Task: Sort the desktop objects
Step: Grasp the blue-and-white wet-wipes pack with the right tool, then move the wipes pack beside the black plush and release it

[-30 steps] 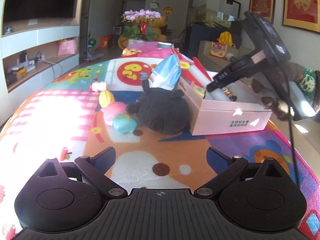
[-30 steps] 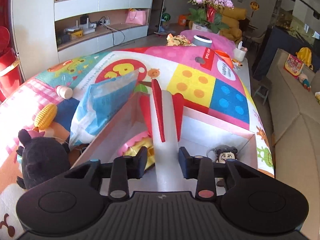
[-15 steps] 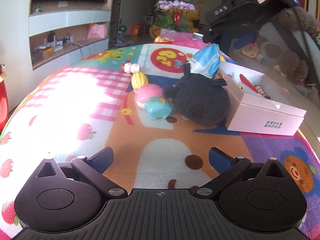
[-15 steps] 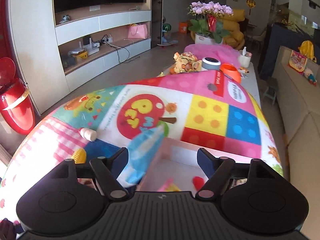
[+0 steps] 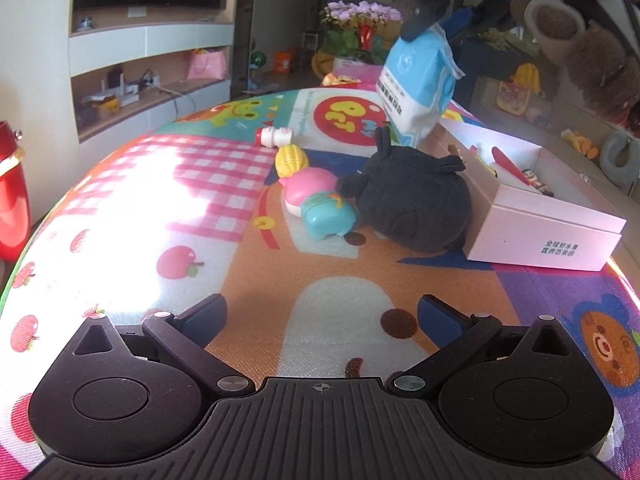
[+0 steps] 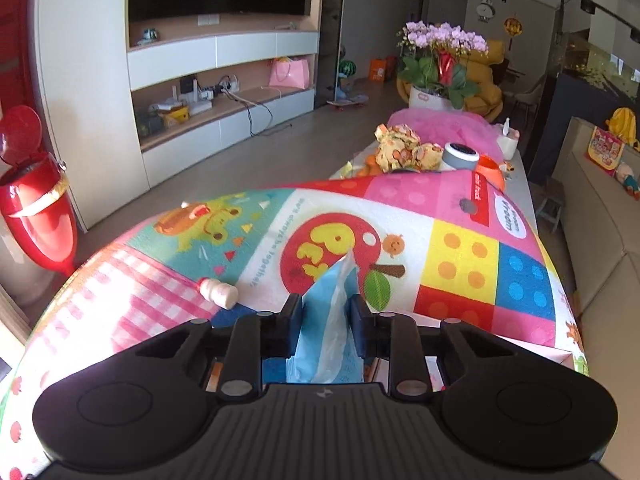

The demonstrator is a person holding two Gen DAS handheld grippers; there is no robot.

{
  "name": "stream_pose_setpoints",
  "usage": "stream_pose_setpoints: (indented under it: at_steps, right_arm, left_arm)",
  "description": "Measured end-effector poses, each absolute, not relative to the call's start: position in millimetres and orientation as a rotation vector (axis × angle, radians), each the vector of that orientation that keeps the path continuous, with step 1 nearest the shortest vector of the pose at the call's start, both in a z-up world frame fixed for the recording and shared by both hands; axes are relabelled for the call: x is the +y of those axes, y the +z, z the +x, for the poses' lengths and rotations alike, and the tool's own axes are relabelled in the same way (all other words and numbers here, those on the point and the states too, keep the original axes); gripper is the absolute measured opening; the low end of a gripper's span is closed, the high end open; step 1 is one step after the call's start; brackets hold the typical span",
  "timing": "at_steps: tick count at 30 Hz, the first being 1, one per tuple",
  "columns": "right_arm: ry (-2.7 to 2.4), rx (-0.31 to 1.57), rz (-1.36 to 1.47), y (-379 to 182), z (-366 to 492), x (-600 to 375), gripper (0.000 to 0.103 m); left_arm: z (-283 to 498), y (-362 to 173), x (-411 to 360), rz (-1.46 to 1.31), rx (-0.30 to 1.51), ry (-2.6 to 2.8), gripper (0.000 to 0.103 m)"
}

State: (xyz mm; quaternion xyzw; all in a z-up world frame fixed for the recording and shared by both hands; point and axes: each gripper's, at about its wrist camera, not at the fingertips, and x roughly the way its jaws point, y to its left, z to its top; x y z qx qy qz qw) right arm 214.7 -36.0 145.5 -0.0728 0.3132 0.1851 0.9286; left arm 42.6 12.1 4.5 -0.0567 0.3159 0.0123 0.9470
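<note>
The right gripper pinches a crinkly blue-and-white plastic tissue pack above the pale pink cardboard box holding toys; the left gripper's fingers gape empty.

Left hand-held gripper w/ jaws apart, nothing btwn, over tabletop. Right hand-held gripper top right pinches blue pack, lifted above pink box. Black plush touches box; teal toy, corn, bottle nearby.
</note>
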Motion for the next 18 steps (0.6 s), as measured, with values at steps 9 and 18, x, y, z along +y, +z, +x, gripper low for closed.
stream_pose_setpoints:
  at_steps: [9,18]
  right_arm:
    - [0.689,0.805,0.041,161,168,-31,0.023]
    - [0.542,0.683,-0.291,114,139,-41,0.052]
  left_arm:
    - [36,7,15,-0.122,0.621,0.034,0.103]
    - [28,7,26,-0.082,0.642,0.046,0.103]
